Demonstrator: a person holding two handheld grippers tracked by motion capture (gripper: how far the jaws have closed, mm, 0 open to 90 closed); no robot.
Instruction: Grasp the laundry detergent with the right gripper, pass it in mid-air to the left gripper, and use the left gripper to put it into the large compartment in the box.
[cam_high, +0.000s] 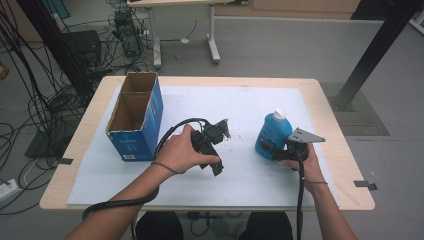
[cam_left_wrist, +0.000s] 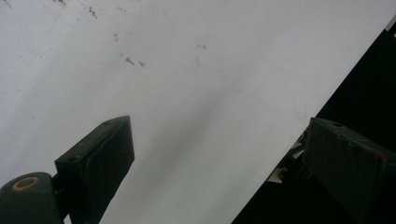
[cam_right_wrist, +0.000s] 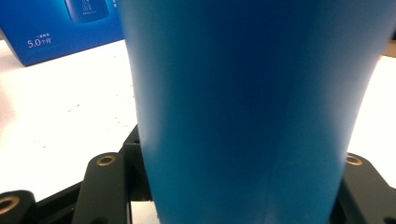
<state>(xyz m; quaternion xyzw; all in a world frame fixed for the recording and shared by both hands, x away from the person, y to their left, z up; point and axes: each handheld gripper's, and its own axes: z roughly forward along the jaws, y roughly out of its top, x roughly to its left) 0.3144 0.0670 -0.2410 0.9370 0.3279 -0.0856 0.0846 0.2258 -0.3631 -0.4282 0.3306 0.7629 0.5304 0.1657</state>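
The blue plastic bottle with a white cap (cam_high: 272, 132) is being clamped near the table's right edge by the right gripper (cam_high: 270, 150); the left gripper (cam_high: 220, 131) is idling wide open and empty. Next, probably carrying it to the open blue cardboard box (cam_high: 135, 117).

1 blue bottle (cam_high: 272, 134); 1 open blue cardboard box (cam_high: 136, 117); 2 grippers: left gripper (cam_high: 220, 131), right gripper (cam_high: 272, 151).

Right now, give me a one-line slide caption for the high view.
Right gripper clamps the blue bottle; left gripper hangs open beside the cardboard box.
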